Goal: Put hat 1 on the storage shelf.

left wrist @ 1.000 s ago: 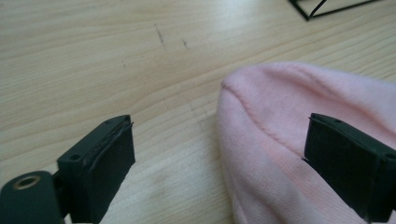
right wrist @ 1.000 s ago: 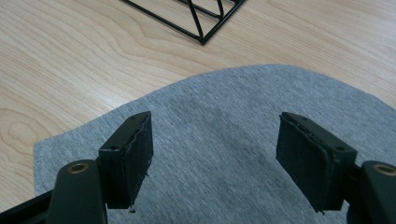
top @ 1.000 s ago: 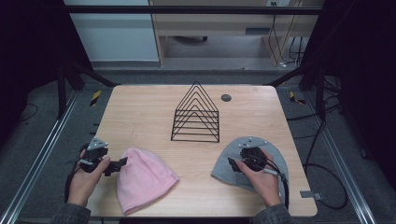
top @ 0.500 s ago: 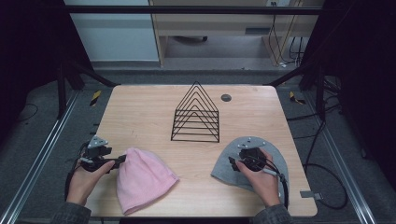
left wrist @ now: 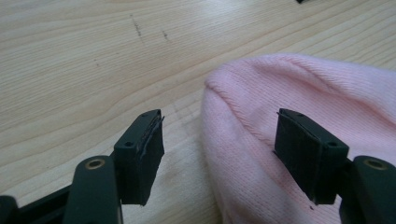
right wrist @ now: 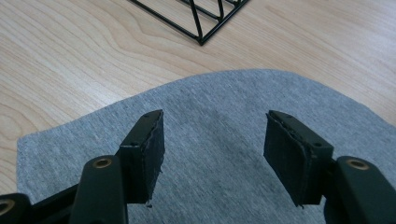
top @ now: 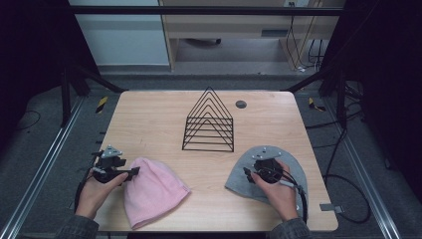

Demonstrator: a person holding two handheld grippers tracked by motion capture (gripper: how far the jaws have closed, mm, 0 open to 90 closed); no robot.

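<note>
A pink knit beanie (top: 154, 191) (left wrist: 289, 84) lies flat near the table's front left. My left gripper (top: 133, 172) (left wrist: 219, 135) is low at its left edge. Its jaws straddle the folded rim, have just been closing, and stand open with the pads off the knit. A grey beanie (top: 293, 164) (right wrist: 224, 102) lies at the front right. My right gripper (top: 247, 173) (right wrist: 215, 140) hovers over it. Its jaws have also just been closing and are still apart, with grey fabric below them and nothing pinched.
A black wire rack (top: 209, 122) (right wrist: 201, 18) of triangular frames stands mid-table behind both hats. A small dark disc (top: 241, 104) lies near the far edge. The wooden table (top: 149, 119) has bare room at the back left.
My left gripper has slid a little right onto the pink beanie's edge, and its jaws have narrowed. The right gripper's jaws have narrowed too, and that hand has kept still.
</note>
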